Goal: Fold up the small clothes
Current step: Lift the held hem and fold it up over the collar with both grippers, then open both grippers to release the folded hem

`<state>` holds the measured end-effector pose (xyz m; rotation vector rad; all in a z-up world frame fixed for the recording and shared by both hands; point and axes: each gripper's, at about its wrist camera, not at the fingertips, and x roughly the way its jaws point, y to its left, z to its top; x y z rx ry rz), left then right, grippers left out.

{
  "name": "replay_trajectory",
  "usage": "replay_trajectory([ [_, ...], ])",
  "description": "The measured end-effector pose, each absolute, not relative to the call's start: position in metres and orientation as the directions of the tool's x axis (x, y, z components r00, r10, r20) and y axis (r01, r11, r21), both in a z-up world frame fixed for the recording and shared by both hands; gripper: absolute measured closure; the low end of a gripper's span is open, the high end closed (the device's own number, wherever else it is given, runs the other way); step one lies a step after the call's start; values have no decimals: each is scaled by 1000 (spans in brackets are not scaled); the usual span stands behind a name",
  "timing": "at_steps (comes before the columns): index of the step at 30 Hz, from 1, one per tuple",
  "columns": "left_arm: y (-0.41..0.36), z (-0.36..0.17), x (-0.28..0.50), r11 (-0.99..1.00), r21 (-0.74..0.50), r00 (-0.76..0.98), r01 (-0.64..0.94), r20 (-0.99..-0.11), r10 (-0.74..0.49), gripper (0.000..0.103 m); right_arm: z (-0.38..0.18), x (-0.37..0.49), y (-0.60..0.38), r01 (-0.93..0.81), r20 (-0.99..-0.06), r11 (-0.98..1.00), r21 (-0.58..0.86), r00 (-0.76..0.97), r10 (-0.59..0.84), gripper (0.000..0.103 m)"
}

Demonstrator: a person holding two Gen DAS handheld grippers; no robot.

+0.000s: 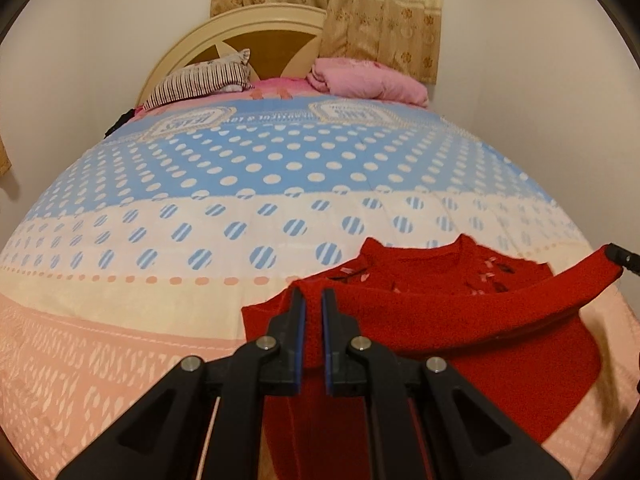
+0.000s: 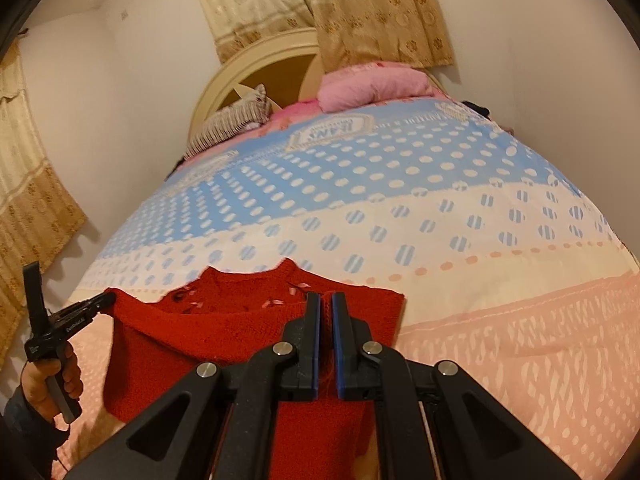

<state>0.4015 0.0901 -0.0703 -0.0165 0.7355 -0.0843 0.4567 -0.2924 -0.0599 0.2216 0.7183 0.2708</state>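
Note:
A small red knitted sweater (image 1: 460, 320) with pink bows near its neck lies partly on the bed, its lower part lifted and stretched between both grippers. In the left wrist view my left gripper (image 1: 313, 294) is shut on one corner of the sweater's edge. The right gripper's tip (image 1: 618, 258) pinches the other corner at the far right. In the right wrist view my right gripper (image 2: 327, 297) is shut on the sweater (image 2: 200, 340). There the left gripper (image 2: 105, 301) grips the far corner, held by a hand (image 2: 52, 384).
The bed cover (image 1: 200, 200) has blue, cream and pink dotted bands. A striped pillow (image 1: 200, 82) and a folded pink blanket (image 1: 368, 80) lie by the cream headboard (image 1: 240, 24). Curtains (image 1: 380, 12) hang behind, and walls stand close on both sides.

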Motion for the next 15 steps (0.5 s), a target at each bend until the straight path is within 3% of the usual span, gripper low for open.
replay_trajectory([
  [8,86,-104,424,997,70,708,25,-705,32,88,-109,508,-280,-143,-693,962,233,669,268,97],
  [11,96,-95,404,999,47,726,14,-687,22,68,-114,503,-274,-133,-716,973,191,659,231,93],
  [12,98,-91,394,999,51,735,14,-677,24,54,-114,498,-272,-147,-714,970,192,658,241,92],
  [13,101,-86,379,998,65,750,19,-661,29,45,-113,490,-267,-169,-716,969,182,652,248,87],
  [15,103,-85,364,996,76,764,44,-645,16,39,-112,476,-257,-205,-724,969,135,648,238,75],
])
